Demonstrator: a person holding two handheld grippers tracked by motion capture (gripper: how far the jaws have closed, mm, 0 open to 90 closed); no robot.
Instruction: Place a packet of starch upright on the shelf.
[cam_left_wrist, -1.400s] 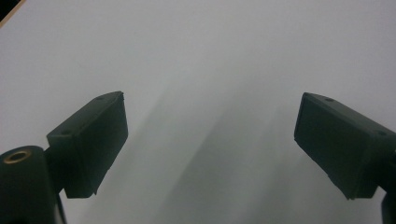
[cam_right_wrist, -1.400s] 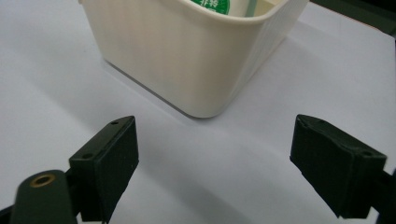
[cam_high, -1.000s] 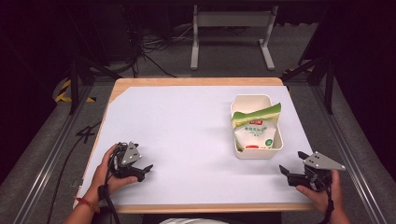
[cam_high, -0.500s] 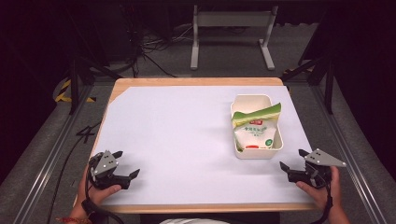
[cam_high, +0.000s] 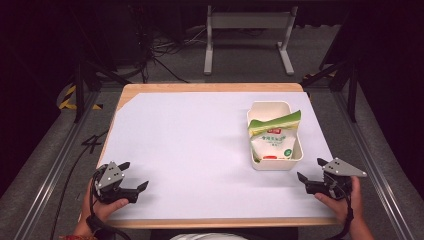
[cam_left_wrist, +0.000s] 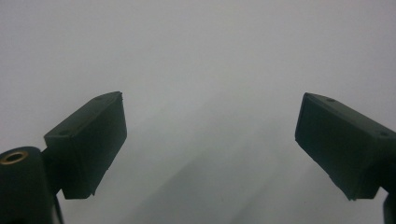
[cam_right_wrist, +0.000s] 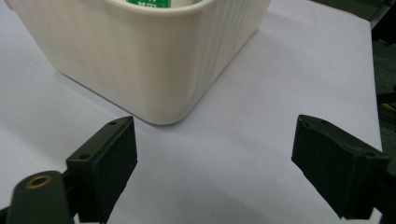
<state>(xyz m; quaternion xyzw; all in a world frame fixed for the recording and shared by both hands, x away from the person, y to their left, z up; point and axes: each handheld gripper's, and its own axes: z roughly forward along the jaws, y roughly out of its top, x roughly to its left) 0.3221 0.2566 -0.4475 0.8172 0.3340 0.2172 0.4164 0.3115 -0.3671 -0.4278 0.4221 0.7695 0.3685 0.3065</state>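
Observation:
A cream ribbed bin (cam_high: 270, 104) stands on the right side of the white-covered table (cam_high: 190, 135). Inside it lies a white and green bag (cam_high: 272, 141) with a red label. My right gripper (cam_high: 310, 169) is open just off the bin's near right corner, its jaws pointing left, apart from the bin. In the right gripper view the bin (cam_right_wrist: 140, 56) fills the top, with the right gripper (cam_right_wrist: 215, 158) wide open before its corner. My left gripper (cam_high: 135, 175) is open at the front left, nothing between its jaws. The left gripper (cam_left_wrist: 210, 135) faces bare white surface.
The table's wooden edge (cam_high: 210, 87) frames the white sheet. A metal stand (cam_high: 247, 40) and cables (cam_high: 165, 47) lie on the floor behind the table. Rails run along both sides of the table.
My left gripper has moved left and toward the front edge of the table. The right gripper has hardly shifted. Bin and bag stay put.

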